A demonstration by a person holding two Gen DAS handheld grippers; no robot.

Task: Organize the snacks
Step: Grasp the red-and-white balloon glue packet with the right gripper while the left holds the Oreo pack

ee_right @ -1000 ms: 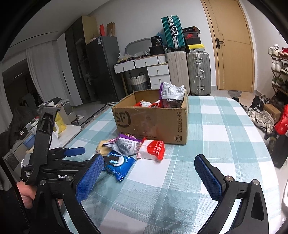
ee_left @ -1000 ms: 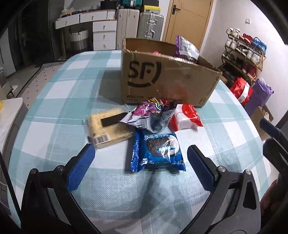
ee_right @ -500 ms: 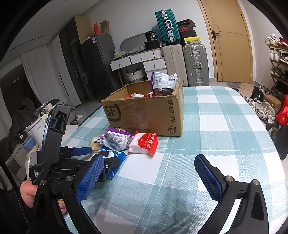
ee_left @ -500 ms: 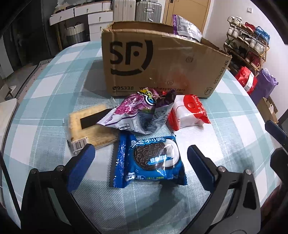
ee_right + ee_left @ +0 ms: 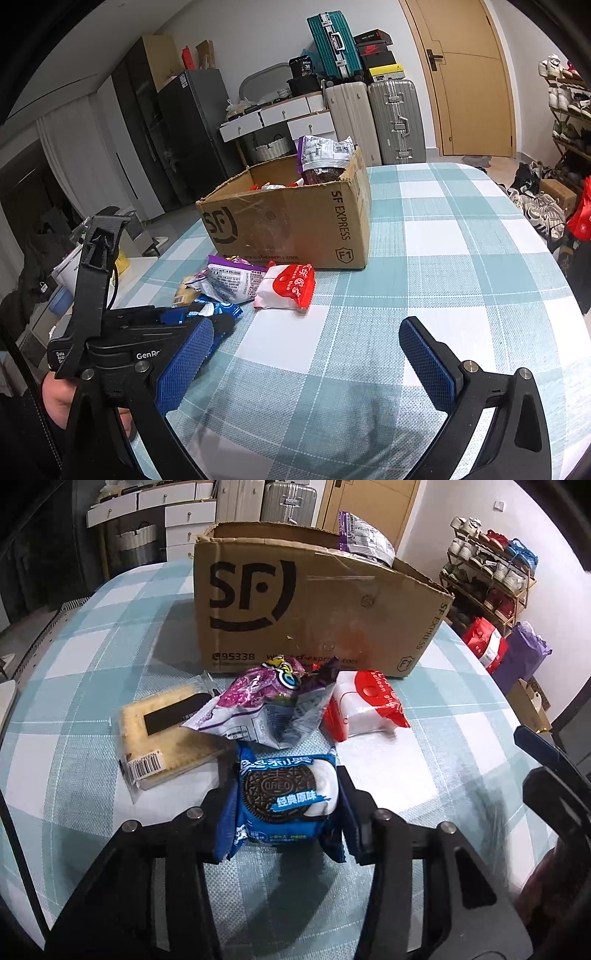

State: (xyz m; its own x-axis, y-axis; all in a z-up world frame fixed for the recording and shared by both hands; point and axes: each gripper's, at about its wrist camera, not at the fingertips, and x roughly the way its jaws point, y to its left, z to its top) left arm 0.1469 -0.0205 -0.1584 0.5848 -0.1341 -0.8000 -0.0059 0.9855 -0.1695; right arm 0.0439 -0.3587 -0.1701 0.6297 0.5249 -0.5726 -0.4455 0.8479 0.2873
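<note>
On the checked tablecloth [image 5: 92,657], left gripper [image 5: 282,805] jaws just clamped the blue Oreo pack [image 5: 286,794]; right gripper [image 5: 306,354] released.

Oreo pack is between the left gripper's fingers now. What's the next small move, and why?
Probably lift it straight up, then carry it over the cardboard box. The left gripper has just closed and its pads press both sides of the Oreo pack, which still lies on the table, its top edge close to the purple snack bag. The right gripper is open and empty.

One brown cardboard box [image 5: 303,605]; four snack packets on bench: blue Oreo [image 5: 284,805], purple crinkled [image 5: 266,709], red-white [image 5: 365,705], yellow cracker [image 5: 166,738].
</note>
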